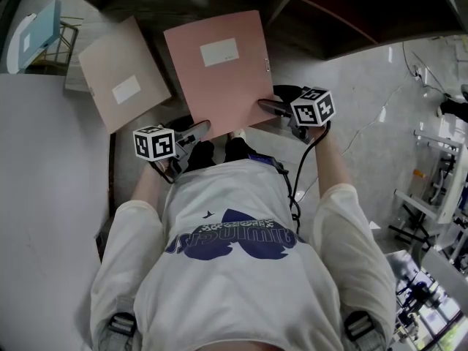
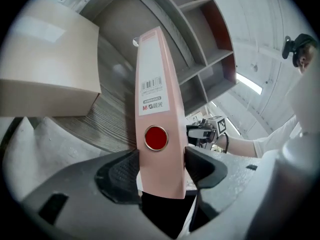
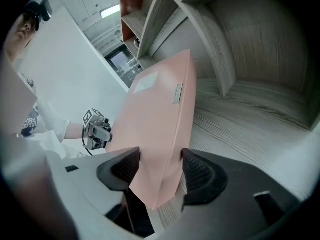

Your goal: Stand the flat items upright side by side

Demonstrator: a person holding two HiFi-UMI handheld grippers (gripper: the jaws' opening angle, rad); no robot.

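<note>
Above wood-grain shelf (image 3: 240, 114): left gripper (image 2: 160, 166), right gripper (image 3: 157, 166) both clamped on smooth, rigid pink file box (image 1: 219, 72).

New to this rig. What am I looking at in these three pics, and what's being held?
No robot here: a person holds a two-jaw gripper in each hand. One picture comes from a camera on the person's head, looking down; the other two ride on the grippers and look along their jaws. The left gripper and right gripper are both clamped on one pink file box, at its near corners. A beige file box sits to its left in the head view, on the wood-grain shelf.
</note>
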